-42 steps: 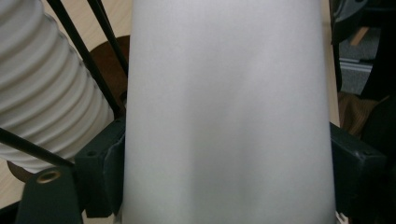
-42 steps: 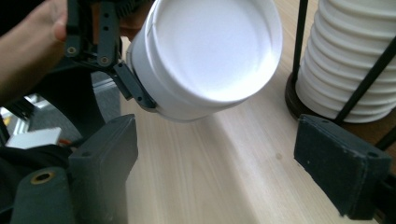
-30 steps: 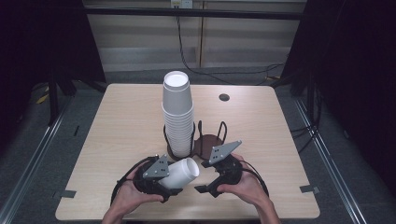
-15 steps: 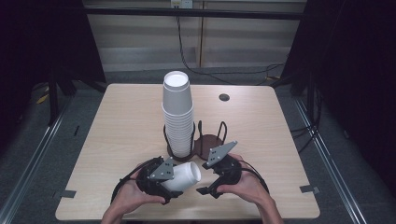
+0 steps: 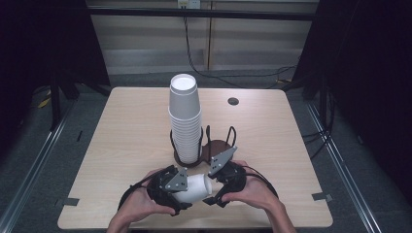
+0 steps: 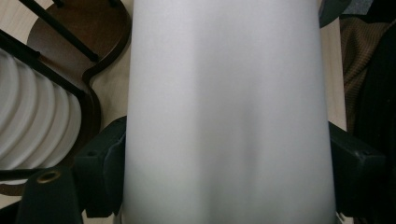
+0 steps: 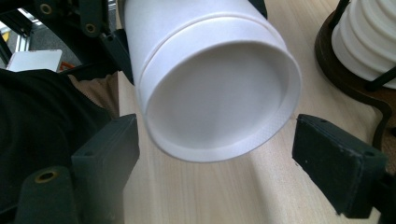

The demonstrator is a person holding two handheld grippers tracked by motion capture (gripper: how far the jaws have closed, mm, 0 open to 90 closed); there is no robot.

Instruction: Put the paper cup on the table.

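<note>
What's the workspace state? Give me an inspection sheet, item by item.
Surface: light wooden table, dark round hole near far edge.
Job's things: white paper cup lying sideways; cup stack upright in dark holder.
Clutter: nothing seen.
Grippers: left gripper shut on the cup's body; right gripper open, jaws flanking its closed base.
Cables: black cables down far wall.
Surroundings: grey floor, metal rails.

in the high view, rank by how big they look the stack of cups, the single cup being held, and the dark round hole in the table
1. Stack of cups, by far the largest.
2. Single cup, lying sideways and partly hidden by the left gripper.
3. Dark round hole, smallest, though it lies farther from the camera.
</note>
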